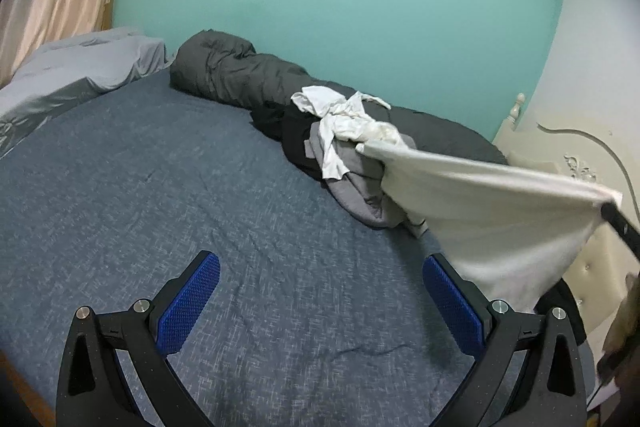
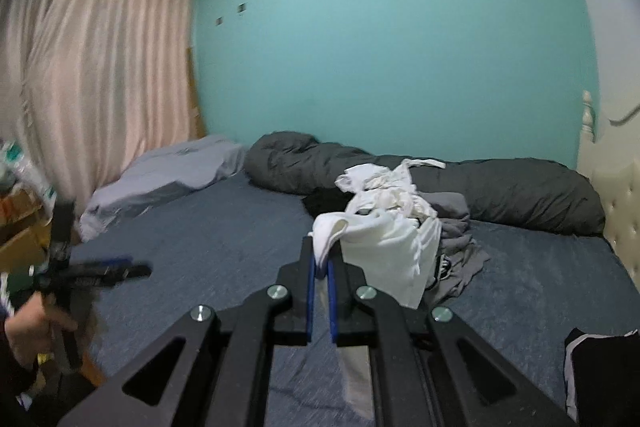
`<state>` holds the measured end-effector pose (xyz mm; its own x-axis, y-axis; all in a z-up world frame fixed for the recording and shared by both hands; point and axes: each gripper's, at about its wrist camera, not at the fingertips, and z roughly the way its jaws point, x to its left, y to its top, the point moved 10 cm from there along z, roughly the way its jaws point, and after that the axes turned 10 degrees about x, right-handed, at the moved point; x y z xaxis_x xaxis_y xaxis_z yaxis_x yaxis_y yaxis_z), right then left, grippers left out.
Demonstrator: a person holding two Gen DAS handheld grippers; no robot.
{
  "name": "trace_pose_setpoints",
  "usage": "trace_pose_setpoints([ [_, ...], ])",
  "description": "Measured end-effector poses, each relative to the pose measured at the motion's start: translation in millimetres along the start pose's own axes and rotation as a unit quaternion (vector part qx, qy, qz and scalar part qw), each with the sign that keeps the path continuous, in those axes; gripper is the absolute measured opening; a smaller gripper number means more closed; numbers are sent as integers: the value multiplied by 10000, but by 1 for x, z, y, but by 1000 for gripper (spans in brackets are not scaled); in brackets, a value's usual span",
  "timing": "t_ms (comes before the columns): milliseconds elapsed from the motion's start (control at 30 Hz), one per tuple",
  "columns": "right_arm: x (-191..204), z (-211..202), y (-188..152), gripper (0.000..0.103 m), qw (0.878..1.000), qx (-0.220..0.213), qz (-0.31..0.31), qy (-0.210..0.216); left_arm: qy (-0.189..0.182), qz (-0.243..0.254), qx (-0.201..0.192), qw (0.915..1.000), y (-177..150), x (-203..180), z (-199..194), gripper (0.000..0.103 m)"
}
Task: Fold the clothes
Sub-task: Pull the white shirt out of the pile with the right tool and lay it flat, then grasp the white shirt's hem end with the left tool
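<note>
At the bottom of the frame, the right hand-held gripper [image 2: 320, 269] pinches a corner of the white garment [image 2: 384, 251], stretched clear of the clothes pile [image 2: 400, 203] at centre right, likely for spreading. The left hand-held gripper [image 1: 320, 301] gapes empty over the bed [image 1: 160, 187], probably ready for another corner.

The near and middle stretch of the blue bedspread [image 1: 168, 187] lies bare, wide enough for either gripper to pass low over it. A heap of clothes [image 1: 344, 147] blocks the far right part, touching the rolled dark duvet [image 1: 236, 71] that lines the back along the green wall [image 1: 340, 7]. A pillow [image 1: 80, 67] fills the far left corner. A white garment [image 1: 488, 211] hangs stretched in the air across the right side, closing that way. The padded headboard [image 2: 620, 211] bounds the right edge.
</note>
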<state>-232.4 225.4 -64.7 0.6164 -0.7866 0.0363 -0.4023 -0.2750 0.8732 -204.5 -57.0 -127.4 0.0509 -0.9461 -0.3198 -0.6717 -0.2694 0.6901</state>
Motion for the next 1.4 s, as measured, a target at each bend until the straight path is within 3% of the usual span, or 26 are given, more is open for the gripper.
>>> trace_pose_setpoints([
  [167, 49, 7, -36, 5, 9979, 397, -188, 473, -68, -7, 19, 10000, -8, -5, -11, 103],
  [533, 89, 108, -143, 6, 9788, 1802, 309, 920, 63, 136, 313, 9994, -32, 5, 1, 103],
  [633, 84, 128, -162, 10, 9713, 1986, 695, 1111, 114, 135, 461, 9988, -40, 10, 15, 103],
  [733, 80, 134, -175, 25, 9688, 2098, 760, 1078, 165, 102, 615, 9979, -48, 16, 32, 103],
  [800, 74, 134, -177, 30, 9705, 2047, 724, 1050, 173, 101, 729, 9971, -55, 18, 47, 103],
  [867, 57, 134, -178, 49, 9729, 1915, 901, 928, 119, 76, 810, 9966, -60, 15, 60, 103],
  [900, 46, 133, -178, 53, 9732, 1828, 1097, 862, 71, 73, 858, 9963, -64, 12, 69, 103],
  [1067, -7, 138, -198, 55, 9600, 1466, 2253, 780, 18, 285, 1179, 9926, -88, 2, 113, 103],
  [1300, -43, 150, -241, 58, 9421, 1300, 2993, 773, 36, 461, 1819, 9822, -123, -4, 178, 103],
  [1400, -48, 154, -250, 59, 9371, 1206, 3178, 801, 27, 494, 2070, 9771, -137, -3, 201, 98],
])
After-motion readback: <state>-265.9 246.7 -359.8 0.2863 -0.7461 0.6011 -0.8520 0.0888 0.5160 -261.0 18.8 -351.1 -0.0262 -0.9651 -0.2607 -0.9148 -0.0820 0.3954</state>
